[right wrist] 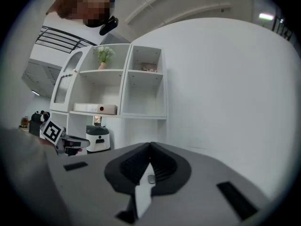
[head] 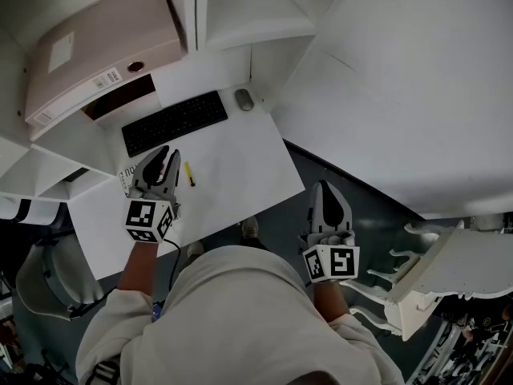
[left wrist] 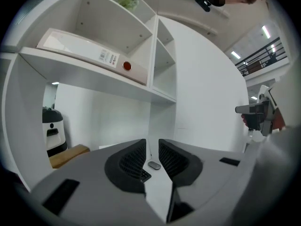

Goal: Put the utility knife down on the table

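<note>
The yellow utility knife [head: 189, 174] is lying on the white counter [head: 240, 167], just right of the left gripper [head: 166, 157], whose jaws are standing slightly apart with nothing between them. The right gripper [head: 323, 188] is hovering beyond the counter's right edge, its jaws closed and empty.

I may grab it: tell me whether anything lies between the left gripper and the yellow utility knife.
Nothing visible. The utility knife lies on the table, right of the left gripper in the head view, bare tabletop between.
</note>
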A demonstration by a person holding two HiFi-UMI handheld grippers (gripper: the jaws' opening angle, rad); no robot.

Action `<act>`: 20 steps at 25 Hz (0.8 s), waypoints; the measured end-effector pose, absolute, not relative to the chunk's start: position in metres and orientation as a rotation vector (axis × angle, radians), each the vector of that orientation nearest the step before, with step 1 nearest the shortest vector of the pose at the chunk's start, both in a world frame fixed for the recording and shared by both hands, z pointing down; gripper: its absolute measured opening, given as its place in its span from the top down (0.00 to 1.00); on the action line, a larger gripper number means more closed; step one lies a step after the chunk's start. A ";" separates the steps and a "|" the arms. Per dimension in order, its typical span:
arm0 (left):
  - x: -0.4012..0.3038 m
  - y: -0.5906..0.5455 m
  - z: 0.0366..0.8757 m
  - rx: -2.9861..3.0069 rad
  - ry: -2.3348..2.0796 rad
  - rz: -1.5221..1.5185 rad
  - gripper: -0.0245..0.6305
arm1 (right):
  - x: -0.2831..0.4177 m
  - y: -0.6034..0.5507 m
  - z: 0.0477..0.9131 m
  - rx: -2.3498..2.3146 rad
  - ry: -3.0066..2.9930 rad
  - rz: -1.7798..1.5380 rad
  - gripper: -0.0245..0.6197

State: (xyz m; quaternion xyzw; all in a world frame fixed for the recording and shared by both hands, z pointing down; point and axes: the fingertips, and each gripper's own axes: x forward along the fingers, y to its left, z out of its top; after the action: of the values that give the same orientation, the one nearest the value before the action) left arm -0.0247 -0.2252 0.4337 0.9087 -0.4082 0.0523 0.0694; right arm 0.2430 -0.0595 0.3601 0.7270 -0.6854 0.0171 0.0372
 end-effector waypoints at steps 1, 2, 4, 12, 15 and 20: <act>-0.028 -0.225 0.428 2.745 -1.232 0.144 0.84 | 0.241 -0.056 0.358 2.243 -2.096 0.045 0.96; -0.031 -0.224 0.423 2.754 -1.234 0.132 0.84 | 0.239 -0.053 0.357 2.255 -2.089 0.037 0.96; -0.038 -0.222 0.416 2.775 -1.241 0.117 0.86 | 0.234 -0.047 0.355 2.276 -2.072 0.024 0.96; -0.064 -0.214 0.398 2.807 -1.287 0.069 0.94 | 0.220 -0.032 0.352 2.338 -2.017 -0.002 0.96; -0.072 -0.212 0.394 2.808 -1.304 0.043 0.96 | 0.215 -0.029 0.351 2.356 -2.001 -0.013 0.96; -0.083 -0.210 0.393 2.812 -1.310 0.026 0.96 | 0.212 -0.029 0.352 2.390 -1.976 -0.024 0.96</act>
State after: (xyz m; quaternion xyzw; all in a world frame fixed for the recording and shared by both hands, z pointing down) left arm -0.0825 -0.2101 0.3932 0.9062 -0.4223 0.0085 0.0198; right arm 0.2121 -0.0287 0.3515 0.7706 -0.6369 -0.0076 0.0203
